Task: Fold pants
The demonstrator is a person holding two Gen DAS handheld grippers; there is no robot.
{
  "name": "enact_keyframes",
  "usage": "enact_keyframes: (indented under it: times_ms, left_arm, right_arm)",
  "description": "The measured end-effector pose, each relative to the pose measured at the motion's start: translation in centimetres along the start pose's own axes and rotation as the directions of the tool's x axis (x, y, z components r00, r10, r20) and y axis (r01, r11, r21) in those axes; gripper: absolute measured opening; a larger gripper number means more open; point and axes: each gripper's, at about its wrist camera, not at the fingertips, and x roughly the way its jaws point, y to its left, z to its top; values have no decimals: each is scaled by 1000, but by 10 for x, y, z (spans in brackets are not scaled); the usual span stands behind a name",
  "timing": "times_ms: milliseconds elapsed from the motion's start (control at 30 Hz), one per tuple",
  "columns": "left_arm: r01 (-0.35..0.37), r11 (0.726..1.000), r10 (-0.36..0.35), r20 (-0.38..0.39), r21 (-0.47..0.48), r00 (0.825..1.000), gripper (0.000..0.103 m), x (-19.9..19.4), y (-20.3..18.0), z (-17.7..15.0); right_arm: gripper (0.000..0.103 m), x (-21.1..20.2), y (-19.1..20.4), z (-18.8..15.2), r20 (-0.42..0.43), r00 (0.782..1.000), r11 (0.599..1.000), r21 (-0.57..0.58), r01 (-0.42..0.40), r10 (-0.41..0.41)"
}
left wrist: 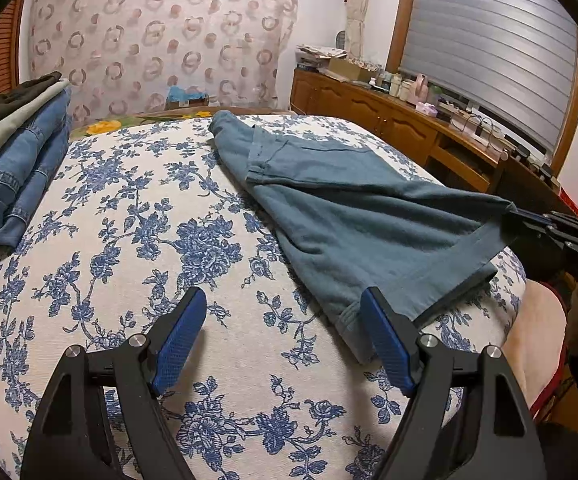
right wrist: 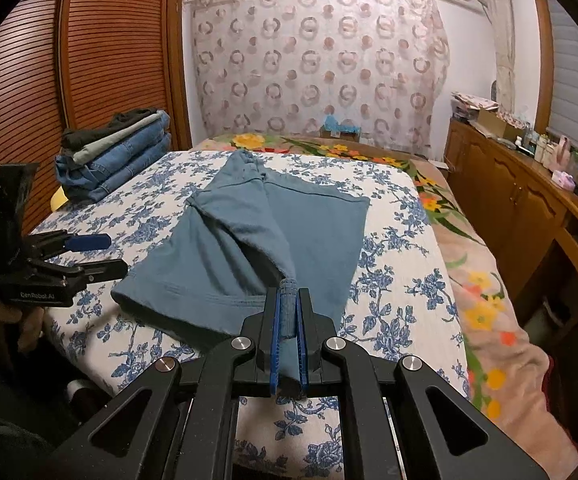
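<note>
My right hand-held gripper (right wrist: 287,320) pinches the pants (right wrist: 249,232) hem; pants run lengthwise away across bed (right wrist: 401,280). Left hand-held gripper (left wrist: 285,336), wide & empty, sits nearer other hem corner.

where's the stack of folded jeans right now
The stack of folded jeans sits at the far left of the blue floral bedspread in the right wrist view, beside the slatted wooden wardrobe, left of the teal pants.
</note>
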Motion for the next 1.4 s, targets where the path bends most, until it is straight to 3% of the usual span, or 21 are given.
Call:
enact_keyframes:
  times_ms: [300, 533, 667, 767, 867, 1033, 1400]
  left_arm:
    - [1, 1000, -1, -4, 2, 1000, 80, 1, -2, 0]
    - [2, 1000, -2, -8, 3, 1000, 80, 3, -2, -1]
    - [-4, 1000, 4, -3, 1, 1000, 80, 3, -2, -1]
    - [-12, 1000, 12, 14, -2, 1000, 80, 0, 2, 2]
    - [-27, 1000, 28, 34, -14, 999, 80, -6, 12, 7]
    - [-53, 998, 55, 59, -28, 997, 80, -11, 25, 18]
    - [-101, 995, 101, 99, -11, 990, 80, -15, 36, 39]
  right_arm:
    - [7, 6, -4, -7, -48, 999, 1000, -3, 21, -21]
    - [7, 23, -11, -16, -136, 991, 999, 33, 16, -11]
    - [7, 24, -18, -14, -136, 991, 998, 62, 6, 3]
    - [16, 21, -15, -12, -126, 992, 999, 28, 22, -18]
    - [16, 16, -11, -9, -112, 993, 999, -9, 43, -44]
    - [36, 10, -10, 3, -61, 997, 998, -27, 53, -55]
    - [39, 52, 12, 36, -42, 998, 996, -71, -48, 45]
